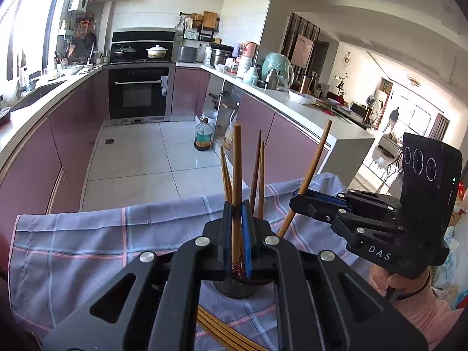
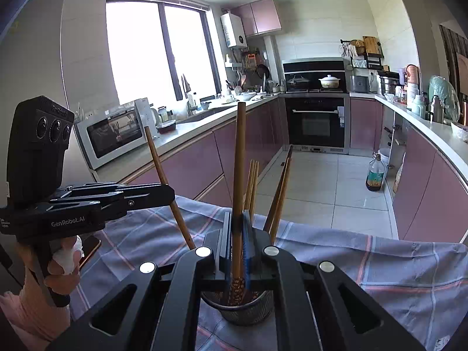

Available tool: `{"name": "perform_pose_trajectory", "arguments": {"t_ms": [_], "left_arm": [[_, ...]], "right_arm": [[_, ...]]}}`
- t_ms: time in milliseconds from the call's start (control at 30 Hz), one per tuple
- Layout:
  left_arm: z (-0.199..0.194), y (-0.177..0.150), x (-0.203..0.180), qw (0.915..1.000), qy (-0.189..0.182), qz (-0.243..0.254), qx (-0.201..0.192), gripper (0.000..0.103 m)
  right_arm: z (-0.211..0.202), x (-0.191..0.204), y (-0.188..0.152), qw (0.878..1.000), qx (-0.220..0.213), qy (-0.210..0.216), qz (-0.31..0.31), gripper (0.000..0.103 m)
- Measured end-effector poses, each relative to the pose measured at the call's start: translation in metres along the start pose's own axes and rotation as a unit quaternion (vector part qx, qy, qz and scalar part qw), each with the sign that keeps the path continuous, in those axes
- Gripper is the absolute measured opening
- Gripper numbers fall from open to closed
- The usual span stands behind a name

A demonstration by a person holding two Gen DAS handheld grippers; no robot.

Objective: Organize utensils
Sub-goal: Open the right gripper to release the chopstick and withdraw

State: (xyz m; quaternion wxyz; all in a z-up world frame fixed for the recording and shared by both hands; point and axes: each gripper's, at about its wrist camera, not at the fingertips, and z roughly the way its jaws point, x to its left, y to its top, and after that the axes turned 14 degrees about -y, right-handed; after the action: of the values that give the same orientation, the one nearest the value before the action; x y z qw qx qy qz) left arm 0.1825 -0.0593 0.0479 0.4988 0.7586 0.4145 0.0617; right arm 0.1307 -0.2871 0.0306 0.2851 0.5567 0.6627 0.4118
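Observation:
A dark mesh utensil cup (image 1: 237, 288) stands on a checked blue cloth (image 1: 87, 245), with several wooden chopsticks (image 1: 259, 175) upright in it. My left gripper (image 1: 237, 213) is shut on one chopstick (image 1: 236, 175) whose patterned end is in the cup. My right gripper (image 1: 298, 197) is shut on another chopstick (image 1: 316, 158), slanted down toward the cup. In the right wrist view my right gripper (image 2: 237, 225) holds its chopstick (image 2: 239, 161) over the cup (image 2: 242, 307), and my left gripper (image 2: 168, 193) holds a slanted chopstick (image 2: 163, 175).
Several loose chopsticks (image 1: 222, 332) lie on the cloth just below the cup. Beyond the cloth's far edge are the tiled kitchen floor, a bottle (image 1: 202, 137) and pink cabinets. A microwave (image 2: 111, 134) stands on the counter at left.

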Motion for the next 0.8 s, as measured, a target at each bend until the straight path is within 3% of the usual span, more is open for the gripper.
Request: {"name": "perform_pose_trajectory", "arguments": {"t_ms": [233, 500, 700, 800], "left_arm": [[0.016, -0.003, 0.007, 0.9997, 0.002, 0.0, 0.024, 0.007], [0.035, -0.003, 0.022, 0.9989, 0.01, -0.011, 0.045, 0.008], [0.043, -0.007, 0.029, 0.9986, 0.016, -0.023, 0.044, 0.025], [0.044, -0.012, 0.032, 0.9985, 0.019, -0.028, 0.043, 0.026]], "right_arm": [[0.016, -0.001, -0.008, 0.999, 0.043, -0.005, -0.001, 0.006], [0.029, -0.002, -0.011, 0.998, 0.061, -0.015, 0.009, 0.008], [0.028, -0.003, -0.011, 0.998, 0.056, -0.011, 0.018, 0.01], [0.025, -0.007, -0.012, 0.998, 0.053, -0.01, 0.02, 0.015]]}}
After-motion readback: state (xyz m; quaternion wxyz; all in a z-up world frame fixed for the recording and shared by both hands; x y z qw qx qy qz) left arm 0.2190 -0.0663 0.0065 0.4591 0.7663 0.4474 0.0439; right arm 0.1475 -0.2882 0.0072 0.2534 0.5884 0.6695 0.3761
